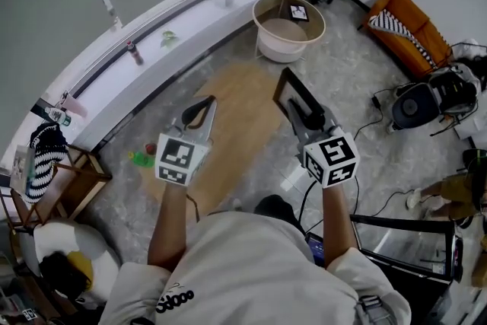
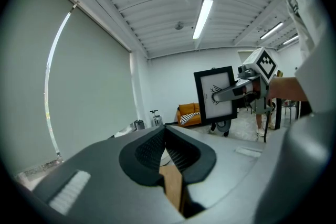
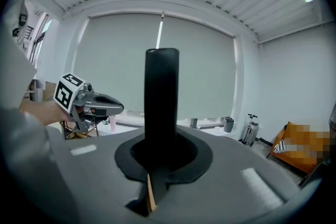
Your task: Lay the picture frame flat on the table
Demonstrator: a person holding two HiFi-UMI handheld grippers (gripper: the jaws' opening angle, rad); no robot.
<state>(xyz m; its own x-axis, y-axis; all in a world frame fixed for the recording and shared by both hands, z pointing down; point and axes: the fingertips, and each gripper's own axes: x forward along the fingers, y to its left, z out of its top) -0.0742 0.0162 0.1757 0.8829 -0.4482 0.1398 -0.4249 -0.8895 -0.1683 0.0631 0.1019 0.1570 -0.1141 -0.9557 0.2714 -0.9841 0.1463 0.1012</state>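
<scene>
In the head view, the picture frame (image 1: 293, 93) was held upright in the air over the right edge of the wooden table (image 1: 236, 144), clamped in the right gripper (image 1: 303, 114). The left gripper (image 1: 204, 104) was held over the table's left side. A white tub (image 1: 288, 42) stood beyond the table. In the left gripper view, the jaws were pressed together on nothing. In the right gripper view, the frame's dark edge was gripped between the jaws.

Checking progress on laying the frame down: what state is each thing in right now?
Frame: upright, held off the table, not yet laid flat.
Right gripper: shut on the frame's edge.
Left gripper: shut, empty, held apart from the frame.
</scene>
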